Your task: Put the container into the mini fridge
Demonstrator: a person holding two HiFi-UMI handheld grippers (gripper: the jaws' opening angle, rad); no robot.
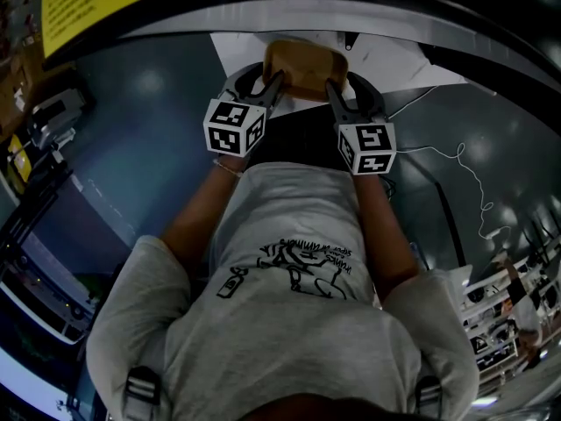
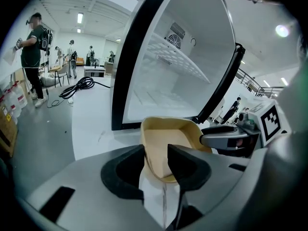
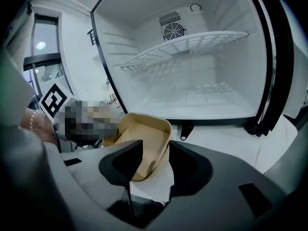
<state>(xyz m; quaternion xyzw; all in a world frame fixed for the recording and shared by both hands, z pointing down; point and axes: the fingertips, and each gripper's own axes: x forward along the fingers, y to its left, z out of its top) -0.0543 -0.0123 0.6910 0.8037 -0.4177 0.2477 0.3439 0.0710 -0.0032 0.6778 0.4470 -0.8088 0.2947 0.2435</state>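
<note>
Tan, thin-walled container (image 1: 305, 68), open-topped and apparently empty; held in the air just in front of the open mini fridge (image 3: 144, 13), not yet past its lower sill.

Left gripper (image 2: 156, 158): jaws closed on the container's left wall, one inside the rim and one outside.
Right gripper (image 3: 156, 153): the same pinch on the opposite wall.

Handling, as judged: advance both grippers together at matched height so the soft walls neither twist nor spread. Lift the base clear of the sill, pass under the white wire shelf (image 3: 192, 44), and set it flat on the fridge floor before releasing either side.

Not determinable: the container's underside; pad contact on the outer walls. The head view cuts off almost all of the fridge. A mosaic patch covers part of the right gripper view.
</note>
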